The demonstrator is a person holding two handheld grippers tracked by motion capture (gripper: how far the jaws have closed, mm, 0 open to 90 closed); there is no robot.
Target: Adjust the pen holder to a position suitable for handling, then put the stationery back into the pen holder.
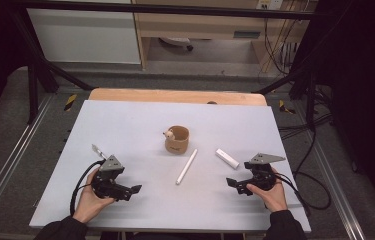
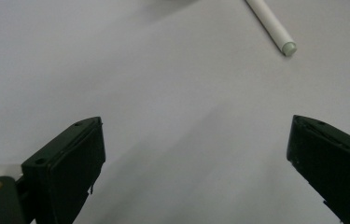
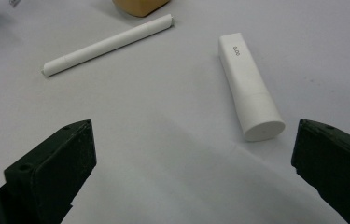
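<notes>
Nearest the person's edge of the pale grey table [image 1: 125,125], both hands rest low on the surface, each holding a gripper. On that near left side the left gripper [image 1: 134,190] points inward toward the table's middle, its jaws spread wide with nothing between them; the left gripper view shows bare tabletop between the two black jaws and the tip of the long white stick [image 2: 271,25] further ahead. On the near right side the right gripper [image 1: 231,183] also points inward, its jaws held wide apart and holding nothing. Just beyond it lies the short white cap [image 1: 227,158], on its side; in the right gripper view the cap [image 3: 248,88] lies ahead between the jaws, nearer the right jaw, not touching either. Further toward the centre the stick [image 1: 186,167] lies flat, slanting away from the person, apart from the cap. Beyond its far end, just beside it, stands a tan cup [image 1: 177,139] with a small figure at its rim.
</notes>
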